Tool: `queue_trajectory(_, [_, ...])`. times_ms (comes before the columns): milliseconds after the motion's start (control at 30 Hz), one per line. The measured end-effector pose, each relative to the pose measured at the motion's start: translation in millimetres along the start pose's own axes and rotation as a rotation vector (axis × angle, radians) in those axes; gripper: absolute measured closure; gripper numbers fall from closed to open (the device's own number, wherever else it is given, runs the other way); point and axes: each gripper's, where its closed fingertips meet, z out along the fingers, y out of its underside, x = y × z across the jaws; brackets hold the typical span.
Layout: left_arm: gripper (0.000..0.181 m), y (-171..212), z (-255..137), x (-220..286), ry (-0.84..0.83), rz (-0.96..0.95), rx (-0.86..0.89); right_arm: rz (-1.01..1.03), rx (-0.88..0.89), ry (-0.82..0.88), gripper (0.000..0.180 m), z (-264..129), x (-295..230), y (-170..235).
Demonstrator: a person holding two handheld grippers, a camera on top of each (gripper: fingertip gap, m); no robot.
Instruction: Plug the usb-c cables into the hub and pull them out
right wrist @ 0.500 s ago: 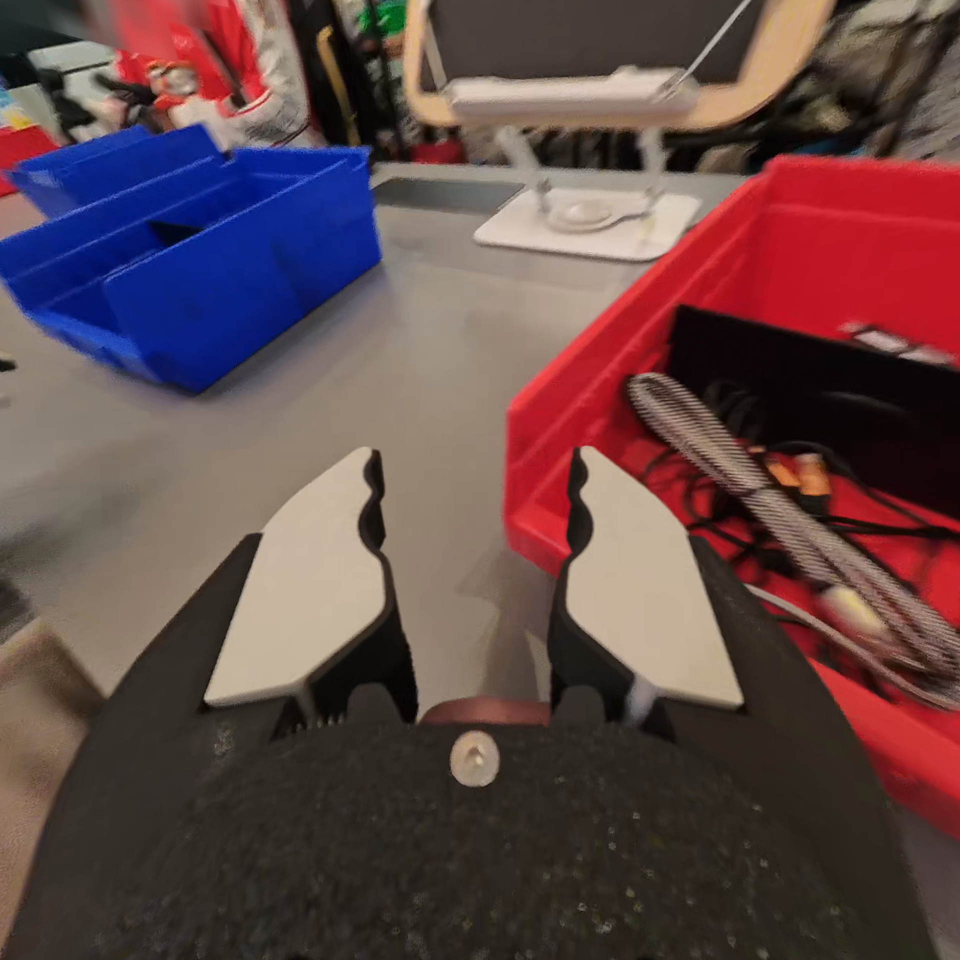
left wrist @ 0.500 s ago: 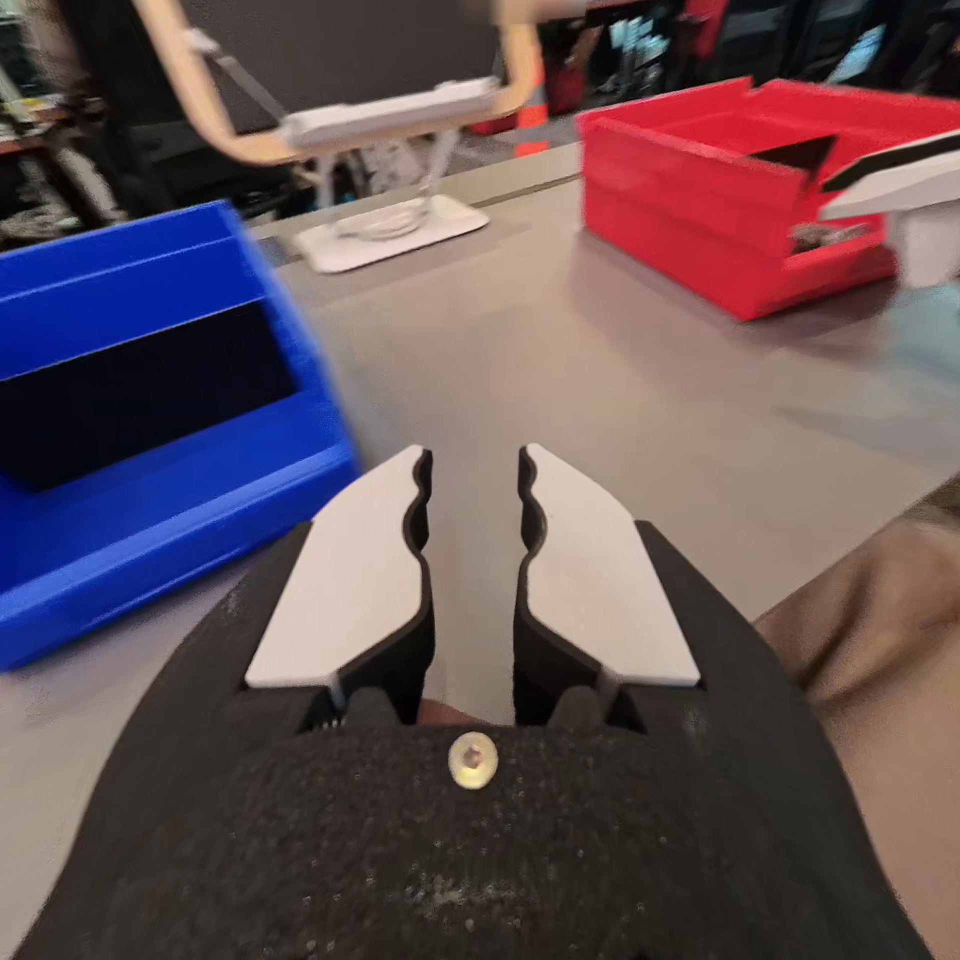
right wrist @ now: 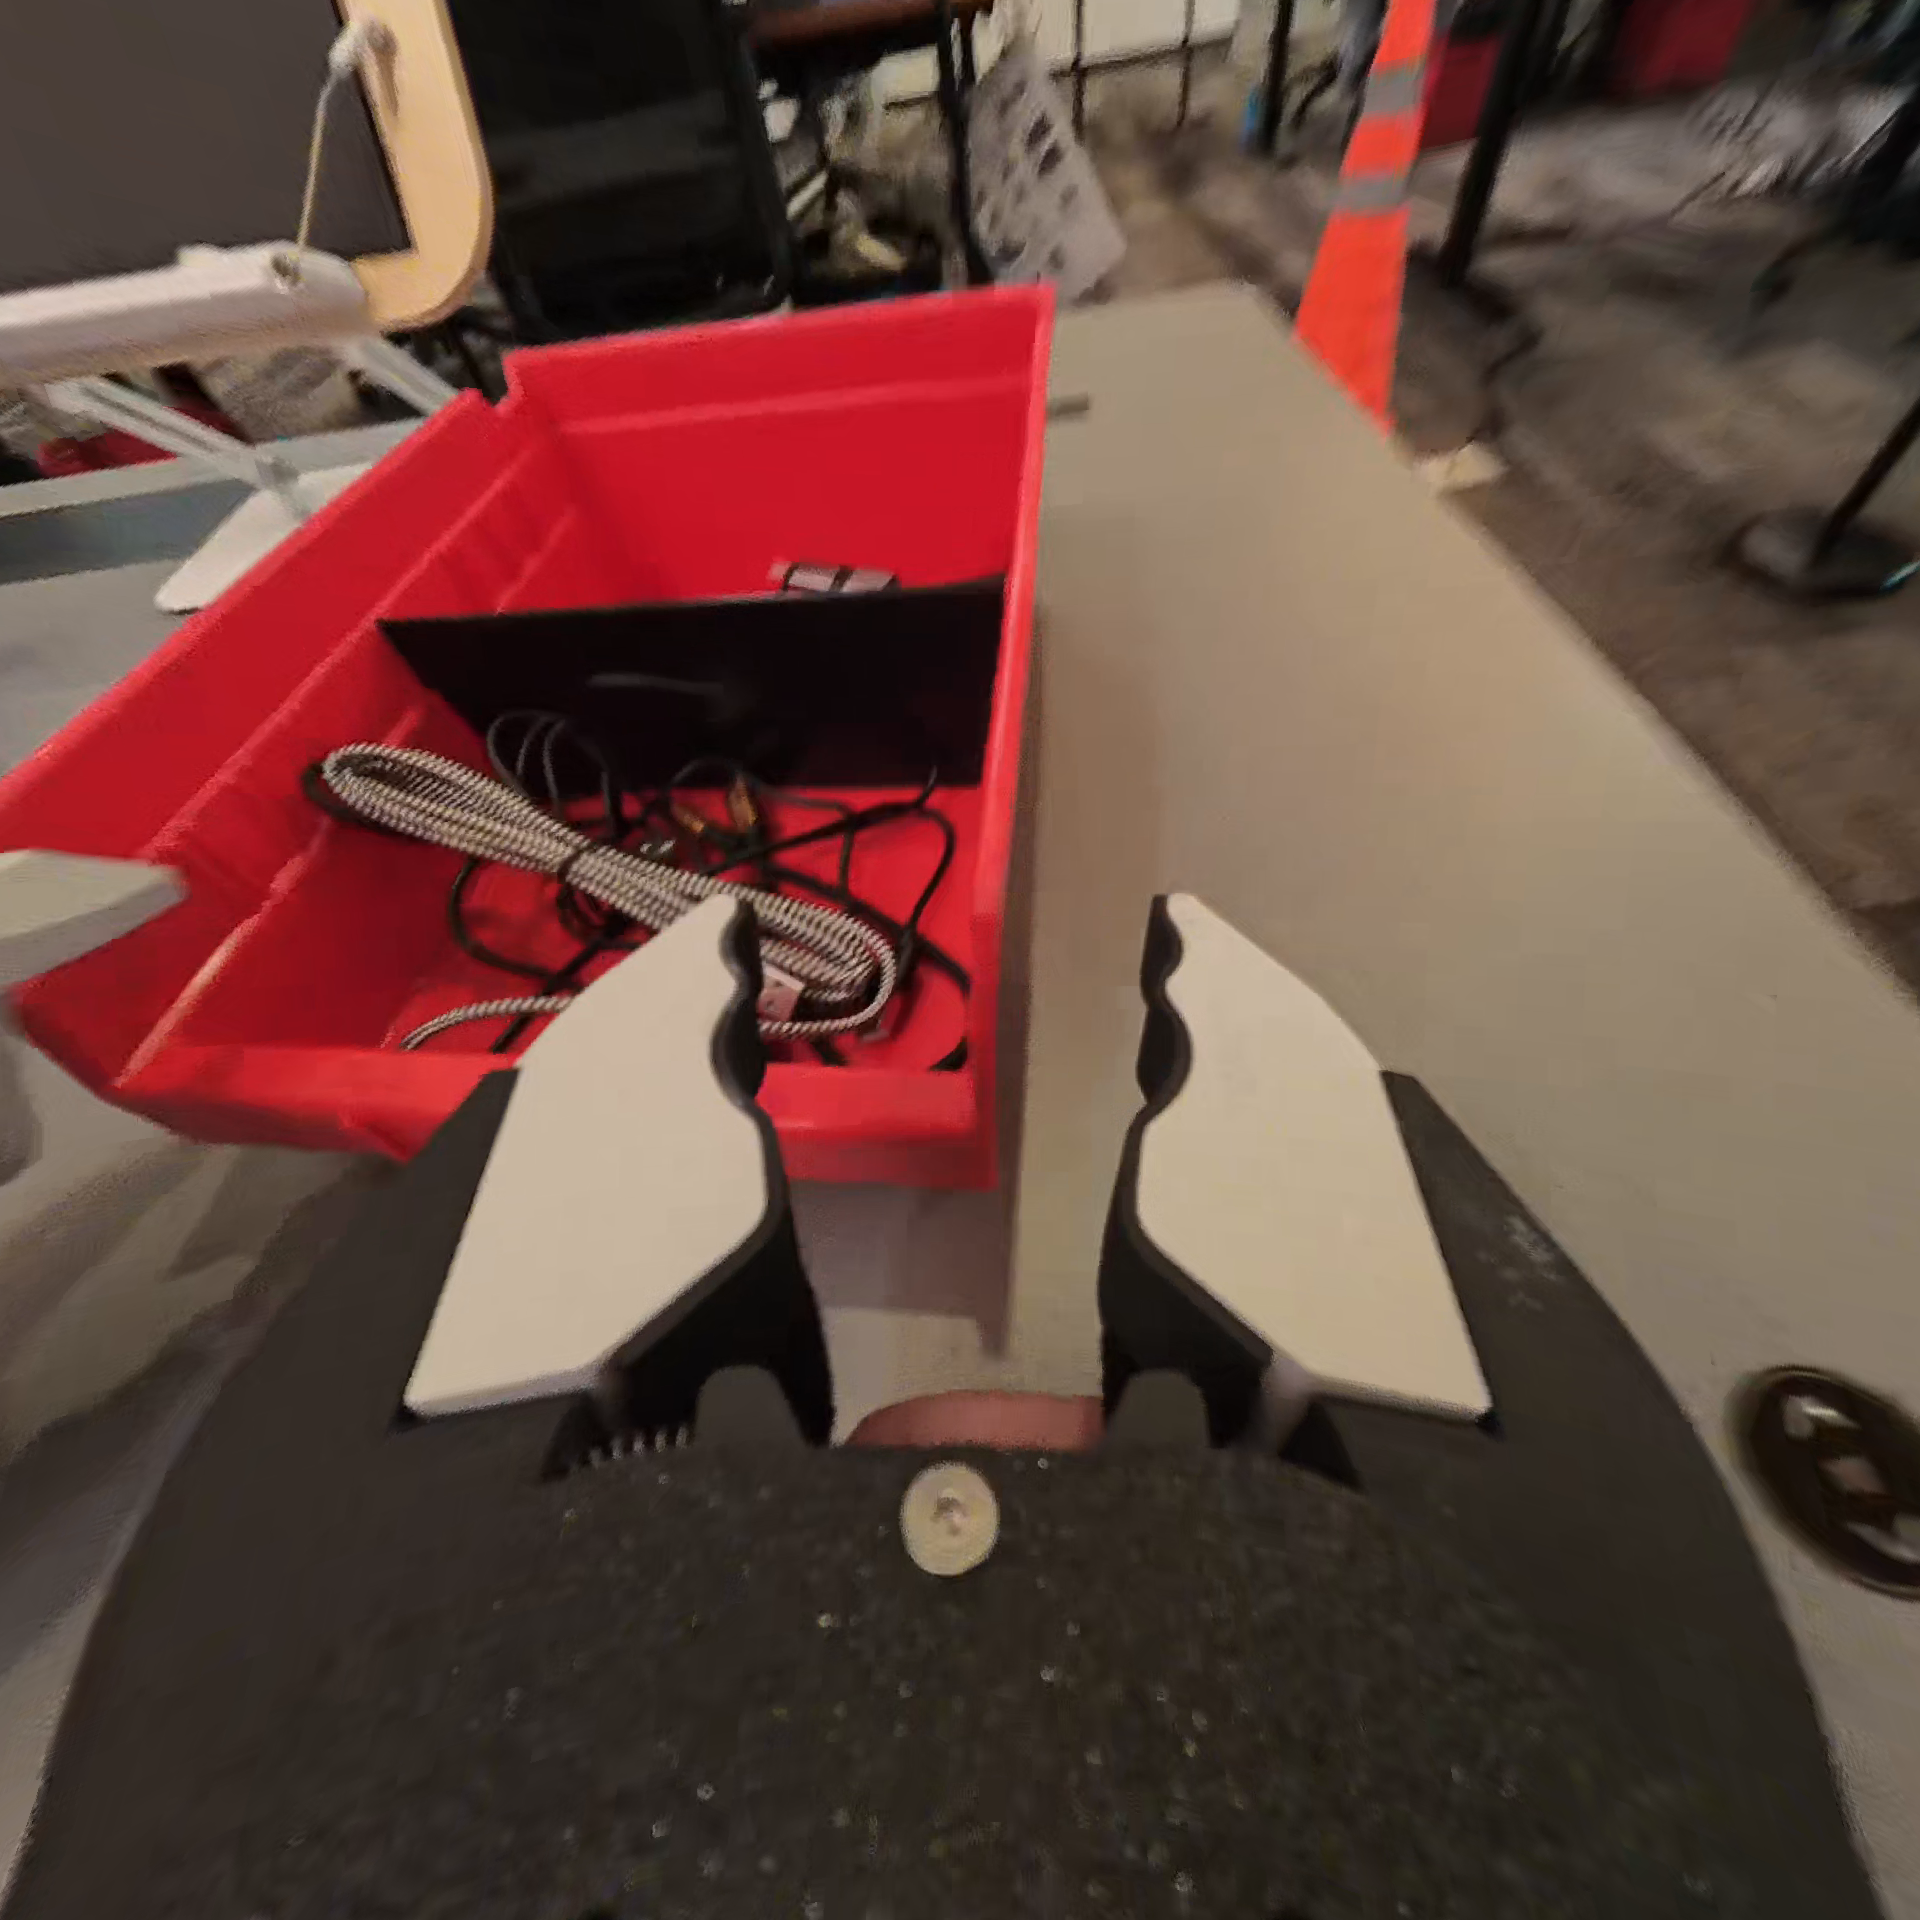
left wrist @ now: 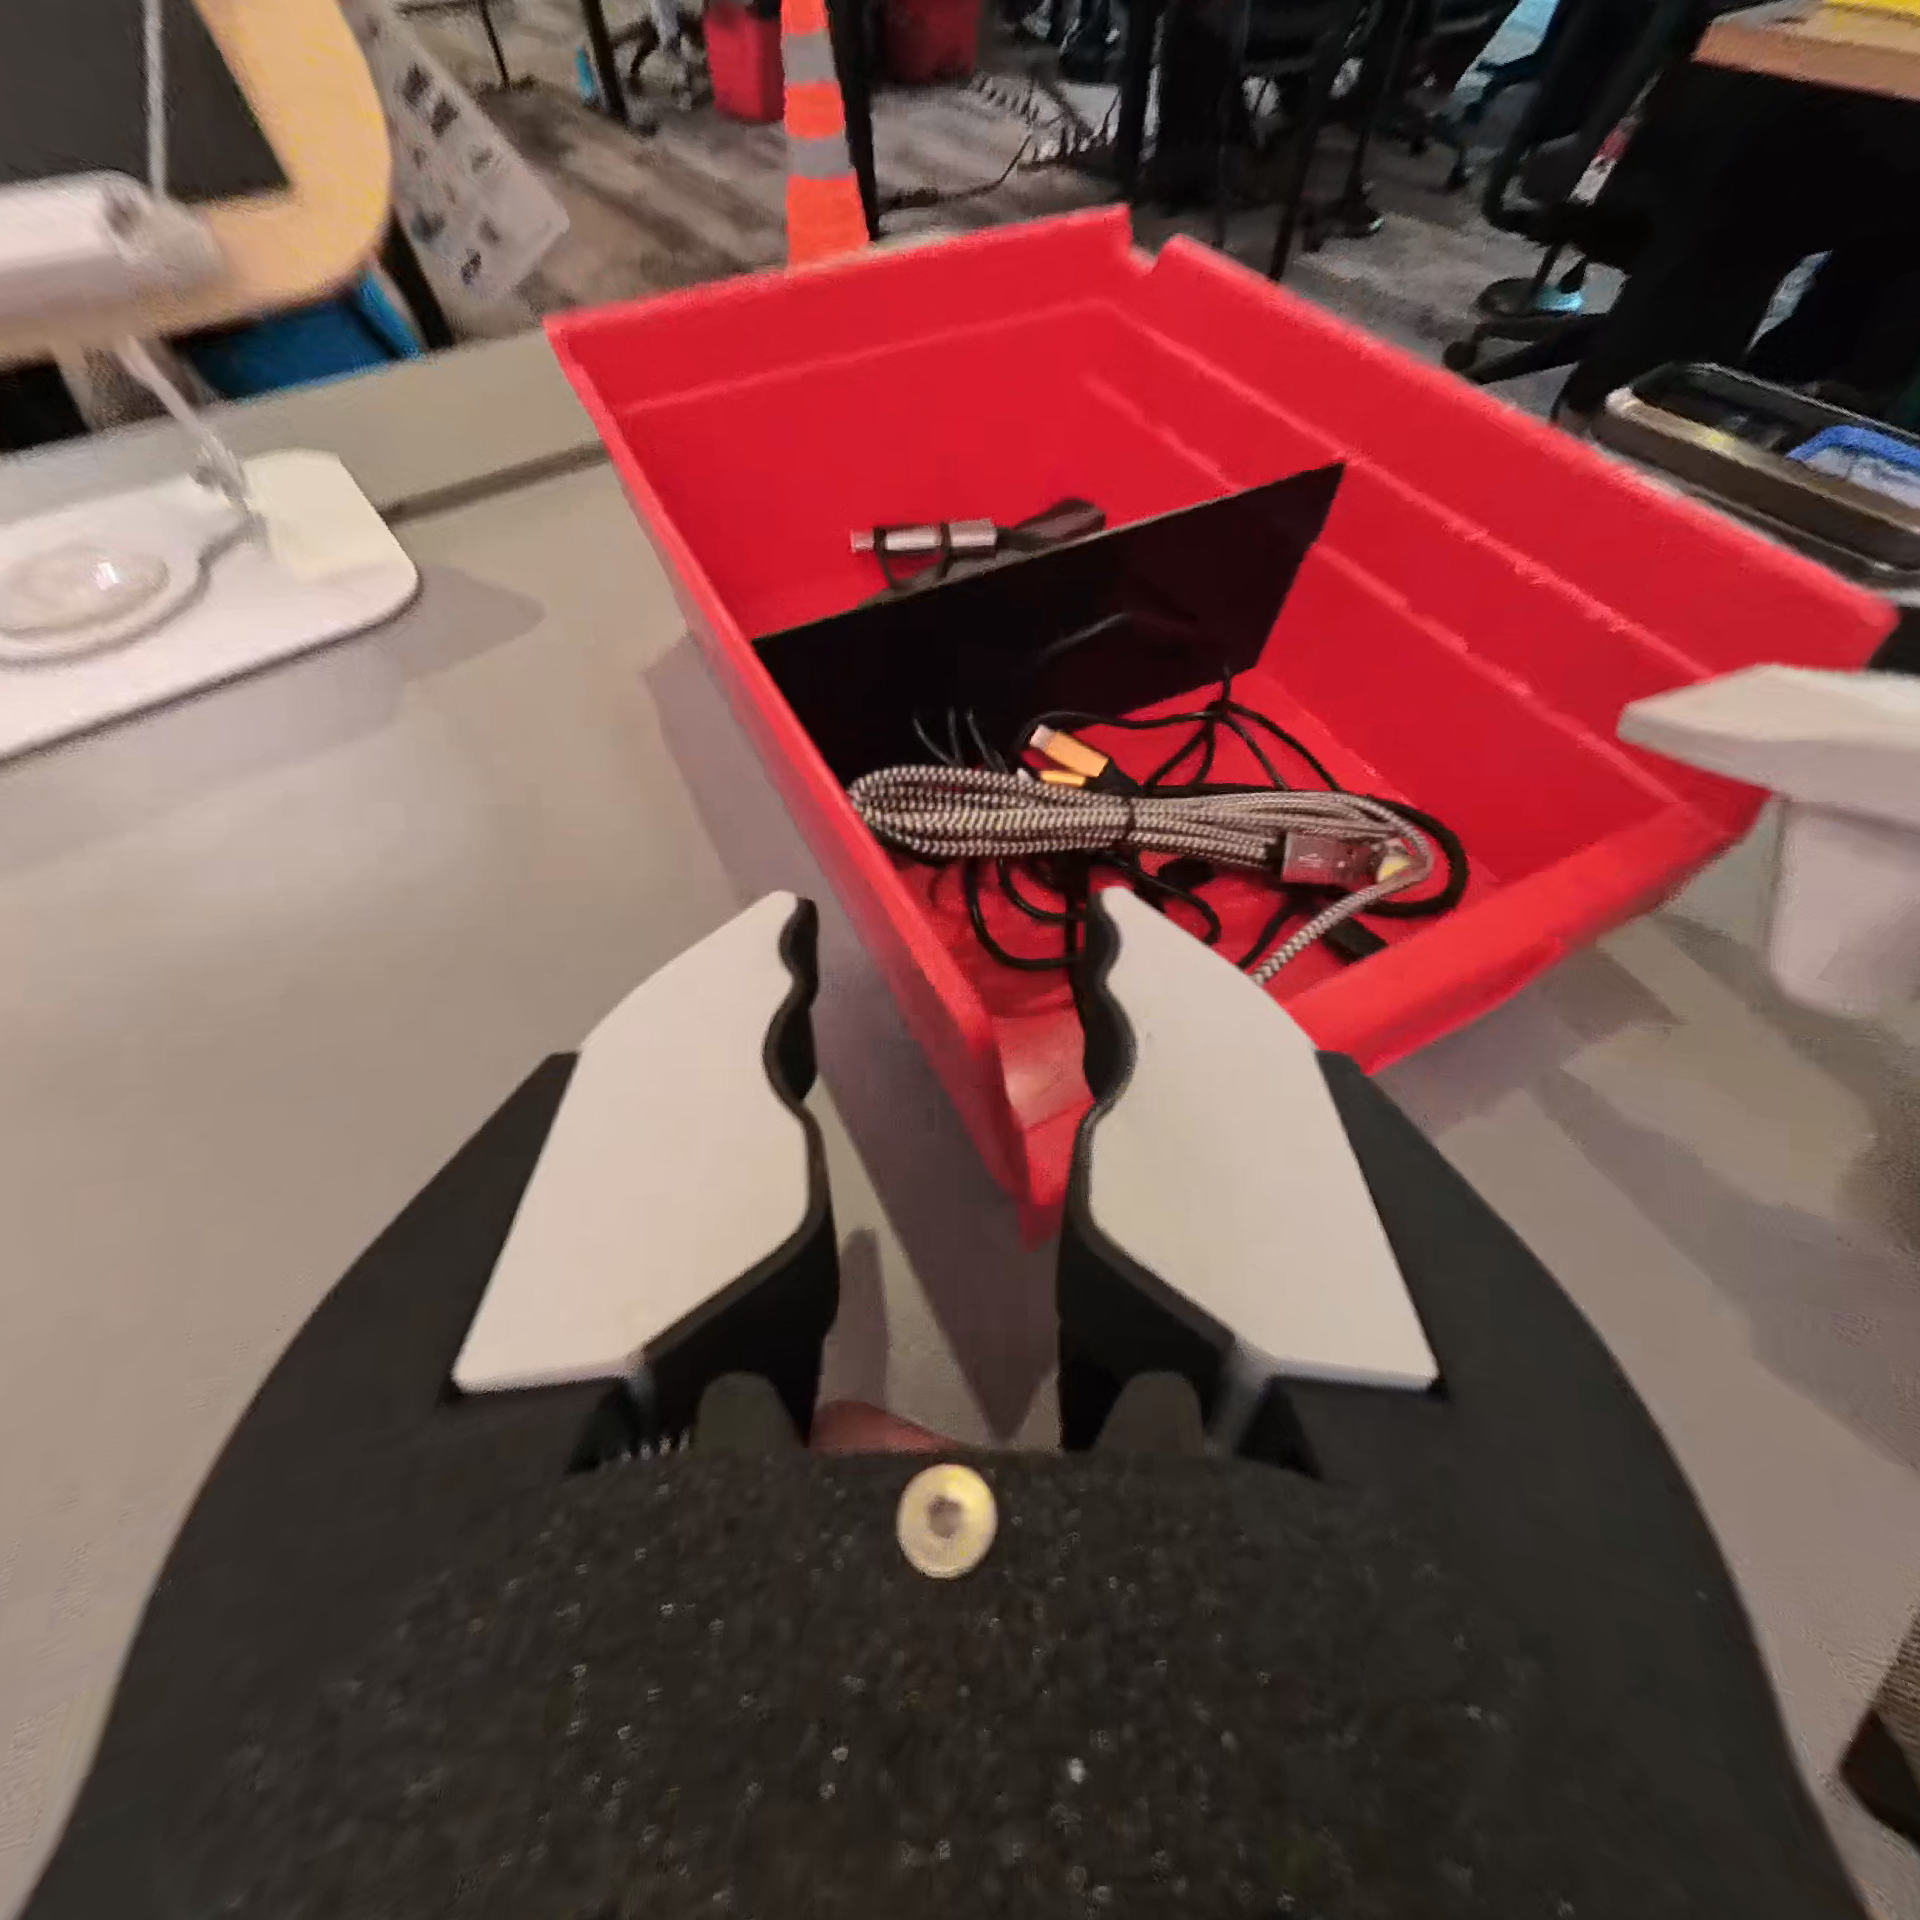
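Red plastic forms the bin [left wrist: 1351,644] that is set on the grey tabletop [left wrist: 364,935]. Braided cables [left wrist: 1091,821] and thin black cables [right wrist: 852,831] are seen tangled in its near compartment, before a black divider [left wrist: 1039,623]. A small grey device, possibly the hub [left wrist: 925,538], is seen behind the divider. The left gripper [left wrist: 951,925] and the right gripper [right wrist: 945,925] are held near the bin, both with jaws apart and nothing between them.
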Motion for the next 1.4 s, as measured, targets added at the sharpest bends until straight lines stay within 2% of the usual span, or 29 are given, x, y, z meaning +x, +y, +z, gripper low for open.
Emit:
queue_trajectory(67, [0.143, 10.6, 13.4, -4.4, -0.022, -0.029, -0.060, 0.027, -0.065, -0.014, 0.117, 7.4, -4.0, 15.8])
queue_trajectory(133, [0.154, 12.9, 18.2, -1.9, 0.022, -0.032, -0.080, 0.027, -0.103, -0.013, 0.138, 12.1, -6.1, 25.4])
queue_trajectory(233, [0.169, 12.7, 18.0, -14.8, -0.038, -0.085, -0.097, 0.015, -0.128, 0.043, 0.175, 11.8, -0.3, 27.9])
queue_trajectory(433, [0.176, 16.3, -6.9, -32.0, -0.152, -0.091, -0.064, -0.143, -0.148, 0.118, 0.175, 3.3, -24.2, 27.9])
queue_trajectory(667, [0.176, 12.1, -81.4, -106.6, -0.340, -0.090, 0.039, -0.199, -0.038, -0.013, 0.175, 13.0, -119.0, 8.9])
queue_trajectory(800, [0.177, 33.0, -111.7, -152.9, -0.404, -0.139, 0.002, -0.230, -0.076, -0.084, 0.175, 26.6, -175.2, 18.2])
queue_trajectory(900, [0.177, 50.6, -122.7, -171.7, -0.420, -0.167, -0.035, -0.235, -0.130, -0.108, 0.175, 32.5, -198.8, 30.7])
queue_trajectory(1067, [0.176, 74.7, -127.9, -185.6, -0.436, -0.204, -0.088, -0.237, -0.197, -0.137, 0.175, 39.8, -215.4, 50.3])
queue_trajectory(1167, [0.172, 71.7, -126.8, -183.9, -0.379, -0.250, -0.052, -0.214, -0.182, -0.161, 0.175, 39.9, -215.7, 51.3])
queue_trajectory(1233, [0.162, 67.1, -130.1, -177.8, -0.321, -0.255, -0.049, -0.193, -0.171, -0.200, 0.172, 35.8, -215.7, 50.3])
queue_trajectory(1333, [0.156, 37.9, -160.1, -173.7, -0.236, -0.271, 0.103, -0.204, -0.139, -0.273, 0.157, 20.9, -214.0, 47.6])
queue_trajectory(1400, [0.163, 20.4, -197.2, -200.1, -0.324, -0.256, 0.201, -0.238, -0.112, -0.282, 0.156, 10.5, -204.2, 46.5])
